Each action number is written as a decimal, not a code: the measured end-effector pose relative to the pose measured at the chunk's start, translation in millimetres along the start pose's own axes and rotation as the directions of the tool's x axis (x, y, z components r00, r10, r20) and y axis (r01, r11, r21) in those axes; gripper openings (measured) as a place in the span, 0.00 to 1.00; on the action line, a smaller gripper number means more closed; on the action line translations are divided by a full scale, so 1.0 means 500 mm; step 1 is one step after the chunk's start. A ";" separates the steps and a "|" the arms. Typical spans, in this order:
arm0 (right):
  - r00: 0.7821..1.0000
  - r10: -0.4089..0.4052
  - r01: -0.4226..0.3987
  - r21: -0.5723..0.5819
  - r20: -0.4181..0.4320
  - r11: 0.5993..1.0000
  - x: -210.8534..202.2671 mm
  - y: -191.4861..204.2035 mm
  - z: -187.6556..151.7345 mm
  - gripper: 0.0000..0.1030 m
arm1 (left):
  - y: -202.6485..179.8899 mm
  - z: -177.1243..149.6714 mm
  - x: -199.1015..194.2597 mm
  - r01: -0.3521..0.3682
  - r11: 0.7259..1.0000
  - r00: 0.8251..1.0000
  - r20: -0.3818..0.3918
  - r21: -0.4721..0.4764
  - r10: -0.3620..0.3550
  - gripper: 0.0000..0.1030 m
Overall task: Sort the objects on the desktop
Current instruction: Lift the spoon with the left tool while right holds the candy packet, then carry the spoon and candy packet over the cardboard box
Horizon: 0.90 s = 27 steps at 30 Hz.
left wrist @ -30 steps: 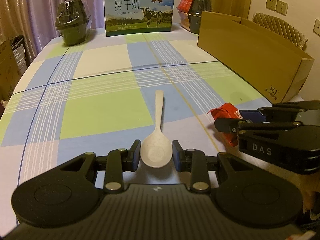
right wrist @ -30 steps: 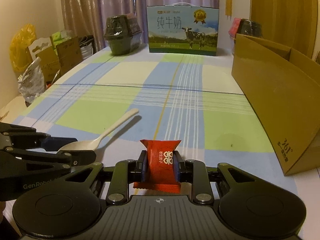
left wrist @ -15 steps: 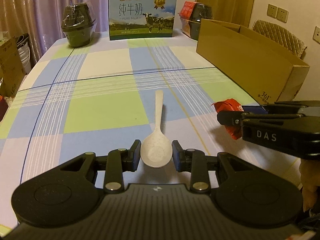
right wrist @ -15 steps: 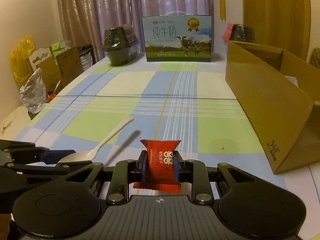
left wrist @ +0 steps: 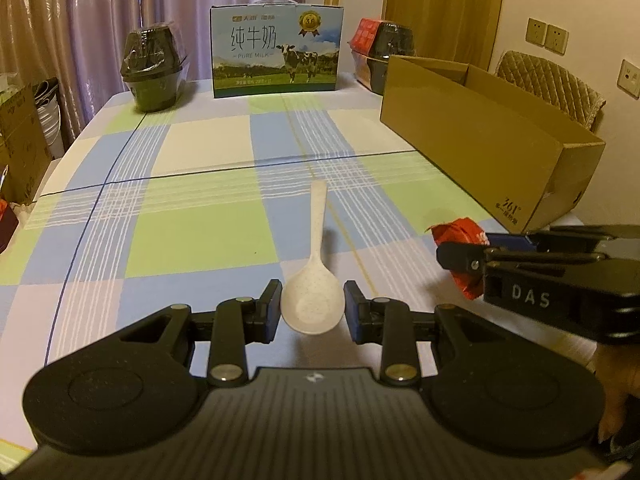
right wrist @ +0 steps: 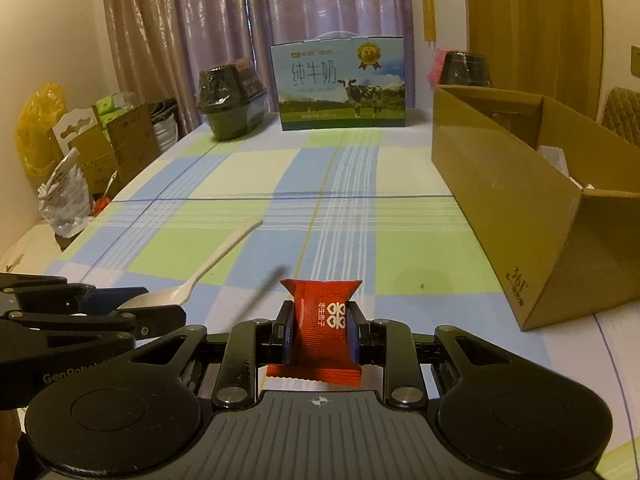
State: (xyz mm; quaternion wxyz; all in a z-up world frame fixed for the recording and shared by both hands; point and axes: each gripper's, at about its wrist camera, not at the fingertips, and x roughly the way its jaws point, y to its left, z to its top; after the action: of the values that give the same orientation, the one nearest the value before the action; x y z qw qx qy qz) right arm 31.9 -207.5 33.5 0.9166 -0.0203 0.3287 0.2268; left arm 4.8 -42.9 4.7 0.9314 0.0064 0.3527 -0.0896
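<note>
A pale speckled spoon (left wrist: pixel 313 280) is held by its bowl in my left gripper (left wrist: pixel 312 307), handle pointing forward, lifted above the checked tablecloth (left wrist: pixel 200 236). My right gripper (right wrist: pixel 321 320) is shut on a red candy packet (right wrist: pixel 320 326) with white print. In the left wrist view the right gripper (left wrist: pixel 460 258) comes in from the right, the red candy packet (left wrist: pixel 460 236) sticking out of it. The right wrist view shows the left gripper (right wrist: pixel 160 312) low on the left with the spoon (right wrist: pixel 216 264) angled up to the right.
An open cardboard box (left wrist: pixel 488 140) lies along the table's right side, also the cardboard box (right wrist: pixel 532 208) on the right. A milk carton (left wrist: pixel 276 56) and two wrapped dark bowl stacks (left wrist: pixel 154 68) (left wrist: pixel 388 54) stand at the far edge. Boxes and bags (right wrist: pixel 68 160) sit beside the table's left edge.
Both grippers have risen off the table with their loads. The spoon and the candy packet now hang higher above the cloth, and the box's inside has come into view.
</note>
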 end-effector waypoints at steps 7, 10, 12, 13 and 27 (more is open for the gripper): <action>1.000 0.007 -0.007 0.009 0.016 1.000 -0.017 -0.003 0.003 0.22 | -0.017 0.006 -0.017 -0.001 1.000 1.000 0.009 0.000 0.001 0.27; 1.000 0.010 -0.010 0.012 0.024 1.000 -0.025 -0.003 0.003 0.22 | -0.024 0.008 -0.022 -0.002 1.000 1.000 0.009 0.002 0.002 0.27; 1.000 0.011 -0.011 0.012 0.026 1.000 -0.032 -0.006 0.001 0.22 | -0.027 0.011 -0.028 -0.003 1.000 1.000 0.013 0.002 0.003 0.27; 1.000 0.011 -0.011 0.014 0.027 1.000 -0.035 -0.007 0.000 0.22 | -0.029 0.012 -0.030 -0.003 1.000 1.000 0.014 0.000 0.003 0.27; 0.997 0.004 -0.007 0.046 0.073 0.999 -0.101 -0.025 0.015 0.22 | -0.059 0.029 -0.061 0.010 1.000 0.999 0.032 -0.023 -0.009 0.27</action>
State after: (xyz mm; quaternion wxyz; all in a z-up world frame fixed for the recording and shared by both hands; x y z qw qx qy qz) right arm 7.5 -237.6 68.7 0.9275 0.0101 0.3004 0.2222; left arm -13.2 -68.1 37.5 0.9366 -0.0074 0.3386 -0.0899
